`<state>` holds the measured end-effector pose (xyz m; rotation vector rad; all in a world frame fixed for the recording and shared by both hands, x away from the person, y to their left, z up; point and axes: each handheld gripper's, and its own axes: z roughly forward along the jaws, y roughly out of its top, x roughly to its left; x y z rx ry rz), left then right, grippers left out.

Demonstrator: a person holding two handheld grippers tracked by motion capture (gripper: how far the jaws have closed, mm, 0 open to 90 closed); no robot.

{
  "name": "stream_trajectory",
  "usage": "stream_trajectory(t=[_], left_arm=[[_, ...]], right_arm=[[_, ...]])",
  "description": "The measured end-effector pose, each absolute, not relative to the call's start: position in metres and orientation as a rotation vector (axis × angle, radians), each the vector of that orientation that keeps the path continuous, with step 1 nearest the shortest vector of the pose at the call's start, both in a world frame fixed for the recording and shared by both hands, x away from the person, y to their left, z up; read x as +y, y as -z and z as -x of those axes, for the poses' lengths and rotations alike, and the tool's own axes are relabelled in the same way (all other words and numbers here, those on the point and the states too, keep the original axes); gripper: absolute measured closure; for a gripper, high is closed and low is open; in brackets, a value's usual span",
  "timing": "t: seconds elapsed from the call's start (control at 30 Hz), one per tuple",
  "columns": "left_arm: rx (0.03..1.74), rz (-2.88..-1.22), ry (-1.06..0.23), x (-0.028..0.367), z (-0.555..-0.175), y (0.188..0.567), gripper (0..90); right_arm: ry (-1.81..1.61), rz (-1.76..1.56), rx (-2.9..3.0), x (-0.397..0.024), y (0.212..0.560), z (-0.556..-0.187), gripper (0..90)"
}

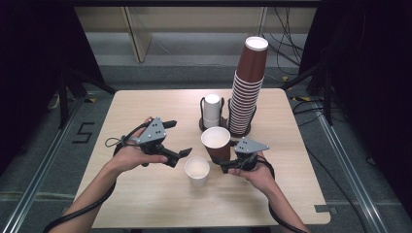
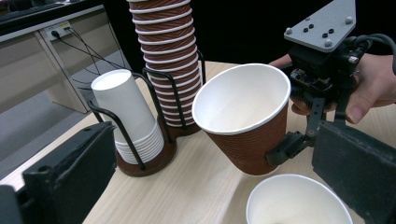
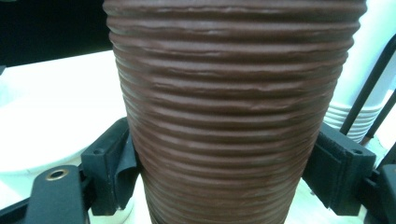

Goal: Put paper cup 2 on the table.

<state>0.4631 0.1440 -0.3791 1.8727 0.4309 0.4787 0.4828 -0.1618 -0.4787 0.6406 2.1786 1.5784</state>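
Observation:
My right gripper (image 1: pixel 227 163) is shut on a ribbed brown paper cup (image 1: pixel 216 143), its pads (image 3: pixel 113 171) pressing the cup's lower sides (image 3: pixel 233 112). The cup hangs tilted above the table, with its white inside (image 2: pixel 240 100) turned toward my left gripper. A white paper cup (image 1: pixel 197 171) stands mouth up on the table just below and in front of it, and its rim (image 2: pixel 299 200) lies low in the left gripper view. My left gripper (image 1: pixel 177 140) stands open to the left of both cups, nothing between its jaws (image 2: pixel 210 158).
A black wire holder (image 1: pixel 224 127) at the table's far middle carries a short stack of white cups (image 1: pixel 212 111) and a tall leaning stack of brown cups (image 1: pixel 248 87). The wooden table (image 1: pixel 145 204) ends near the person's forearms. Dark curtains and cables surround it.

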Motion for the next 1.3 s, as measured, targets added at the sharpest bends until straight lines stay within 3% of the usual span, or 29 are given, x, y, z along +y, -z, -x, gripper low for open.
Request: stream_trajectory(t=[0.43,1.3], left_arm=[[0.545,-1.799,-0.520,0.154,-0.456,0.402,0.0],[0.551,-1.820,-0.519,0.156,-0.450,0.411,0.0]], right_arm=[[-1.551,-0.703,2.257,-0.160,0.490,-0.486,20.4],[-1.470,-0.715,2.280,-0.145,0.499,-0.488,20.3]])
